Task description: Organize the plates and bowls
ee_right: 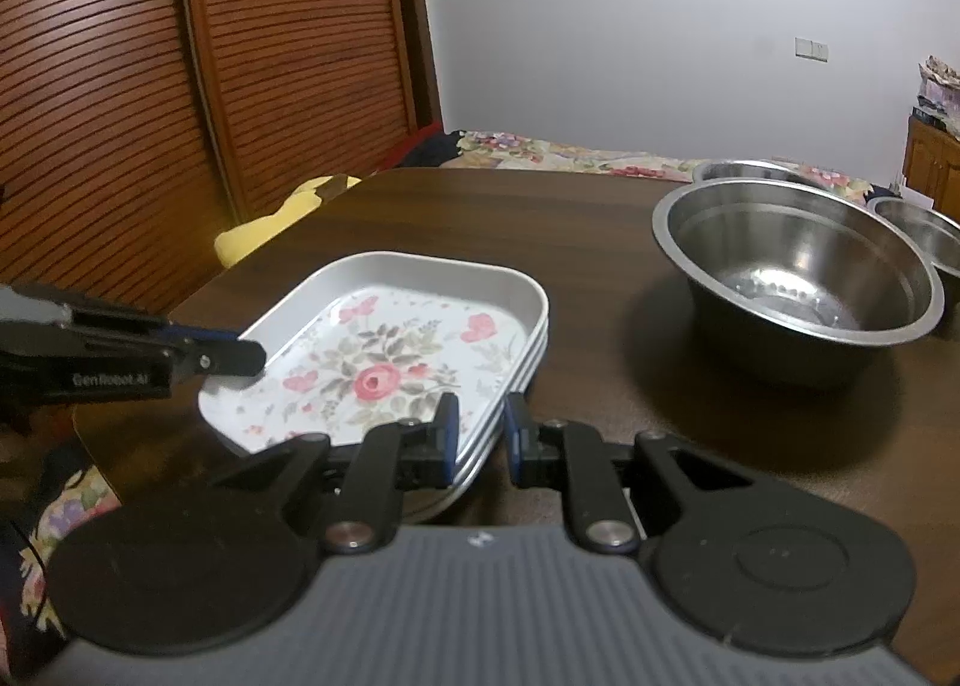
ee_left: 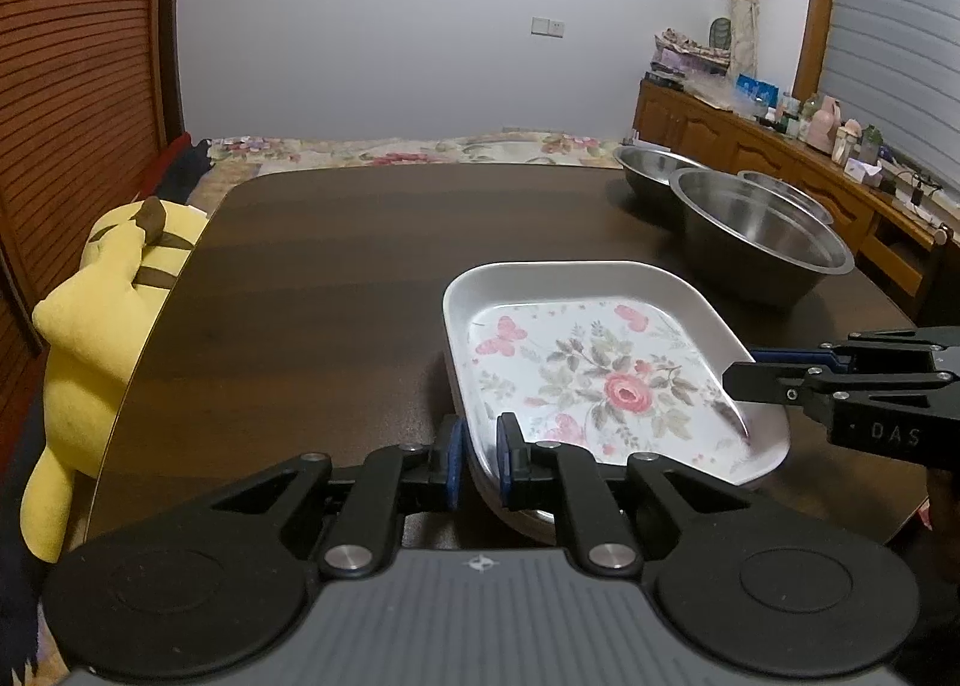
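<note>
A stack of rectangular floral plates [ee_left: 600, 368] sits at the near edge of the dark wooden table [ee_left: 336, 278]; it also shows in the right wrist view [ee_right: 390, 362]. My left gripper [ee_left: 480, 461] straddles the plates' near left rim, one finger inside and one outside, narrowly open around it. My right gripper [ee_right: 480, 434] straddles the near right rim [ee_right: 510, 386] the same way. Each gripper shows side-on in the other's view: the right gripper [ee_left: 744, 380] and the left gripper [ee_right: 252, 356]. Three steel bowls stand at the right: a large one [ee_left: 756, 236] [ee_right: 798, 278] and two behind it [ee_left: 654, 170] [ee_left: 792, 194].
A yellow plush toy [ee_left: 102, 314] leans at the table's left edge. A bed with a floral cover [ee_left: 420, 149] lies beyond the table. A wooden sideboard with clutter [ee_left: 780, 140] runs along the right wall. Slatted wooden doors [ee_right: 180, 86] stand at the left.
</note>
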`<state>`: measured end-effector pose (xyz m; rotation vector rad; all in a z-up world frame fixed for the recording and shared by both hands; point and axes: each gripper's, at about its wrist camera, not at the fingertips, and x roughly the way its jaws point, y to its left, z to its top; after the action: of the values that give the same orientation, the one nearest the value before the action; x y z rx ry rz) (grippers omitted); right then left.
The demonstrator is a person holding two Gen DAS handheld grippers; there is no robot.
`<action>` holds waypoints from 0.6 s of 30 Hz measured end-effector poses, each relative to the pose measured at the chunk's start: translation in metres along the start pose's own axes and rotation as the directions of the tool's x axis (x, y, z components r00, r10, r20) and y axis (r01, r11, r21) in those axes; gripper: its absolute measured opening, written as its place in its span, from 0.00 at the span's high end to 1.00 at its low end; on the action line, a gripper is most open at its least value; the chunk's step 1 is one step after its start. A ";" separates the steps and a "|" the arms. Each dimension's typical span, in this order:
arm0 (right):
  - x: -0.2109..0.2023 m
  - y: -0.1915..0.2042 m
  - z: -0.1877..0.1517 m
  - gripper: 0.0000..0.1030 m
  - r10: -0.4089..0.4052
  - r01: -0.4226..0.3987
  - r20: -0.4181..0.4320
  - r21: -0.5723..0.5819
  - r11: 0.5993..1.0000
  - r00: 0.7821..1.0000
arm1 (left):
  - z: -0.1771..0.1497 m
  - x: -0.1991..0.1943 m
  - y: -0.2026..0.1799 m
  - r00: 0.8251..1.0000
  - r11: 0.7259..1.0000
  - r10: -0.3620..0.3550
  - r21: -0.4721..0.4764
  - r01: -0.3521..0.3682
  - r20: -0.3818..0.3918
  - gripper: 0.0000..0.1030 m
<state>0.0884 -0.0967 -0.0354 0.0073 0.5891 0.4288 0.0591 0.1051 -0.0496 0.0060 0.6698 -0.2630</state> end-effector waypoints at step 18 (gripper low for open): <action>-0.013 -0.015 0.008 0.79 0.027 -0.030 0.053 0.067 0.997 0.998 | 0.025 -0.012 0.001 0.998 0.999 0.000 -0.033 0.002 0.067 0.74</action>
<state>0.0891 -0.1149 -0.0239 0.0912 0.5525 0.4353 0.0659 0.1069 -0.0224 -0.0348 0.6074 -0.2516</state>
